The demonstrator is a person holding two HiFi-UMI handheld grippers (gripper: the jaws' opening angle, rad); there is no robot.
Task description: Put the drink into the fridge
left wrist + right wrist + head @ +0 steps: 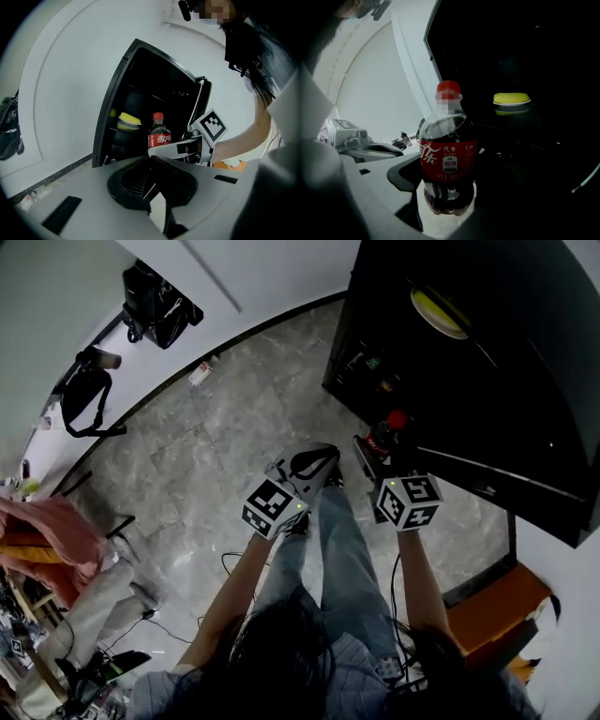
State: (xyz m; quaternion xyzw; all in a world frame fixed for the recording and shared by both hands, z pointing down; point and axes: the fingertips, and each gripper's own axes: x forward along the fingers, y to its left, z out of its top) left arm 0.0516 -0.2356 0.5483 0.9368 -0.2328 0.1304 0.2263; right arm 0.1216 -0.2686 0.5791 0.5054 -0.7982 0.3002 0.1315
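Red-capped cola bottle (448, 154) upright (cap up) in right hand-held gripper (448, 202).

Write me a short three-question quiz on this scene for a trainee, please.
1. True or false: the cola bottle is gripped by the left gripper.
2. Where is the yellow dish? A) on a shelf inside the fridge; B) on the floor; C) between the left gripper's jaws.
3. Fill in: the bottle's cap is ___.

Key:
1. False. The right gripper holds it upright; the left gripper's jaws are together and empty.
2. A.
3. Red.
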